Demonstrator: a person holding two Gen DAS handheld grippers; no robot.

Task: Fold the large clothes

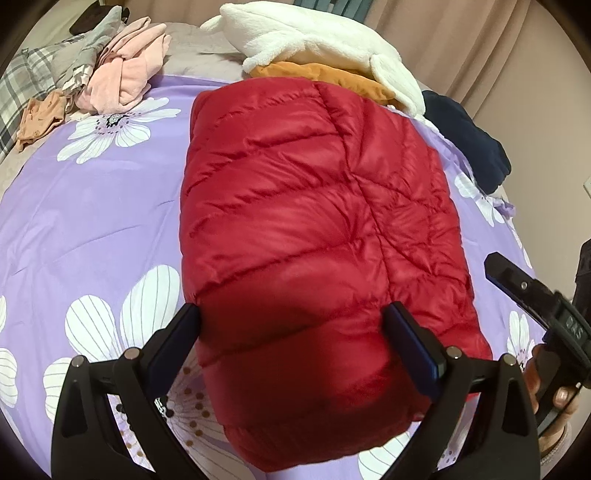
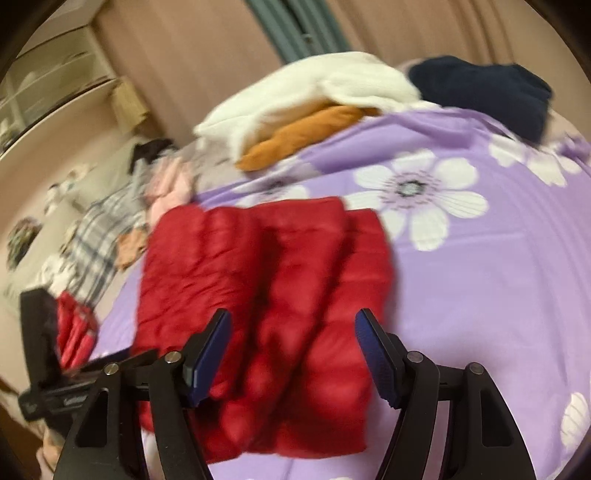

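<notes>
Your red down jacket (image 1: pixel 314 229) lies folded into a long bundle on the purple floral bedspread (image 1: pixel 92 221), its long axis running straight away from your left gripper (image 1: pixel 291 332). Those jaws stand wide, straddling the near end without clamping it. Your right gripper (image 2: pixel 293 354), also wide open, hovers off to the jacket's right side, so your left is nearer.

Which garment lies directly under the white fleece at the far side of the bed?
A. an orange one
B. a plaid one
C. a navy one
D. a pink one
A: the orange garment sticks out from beneath the white fleece, just beyond the folded red jacket.
</notes>
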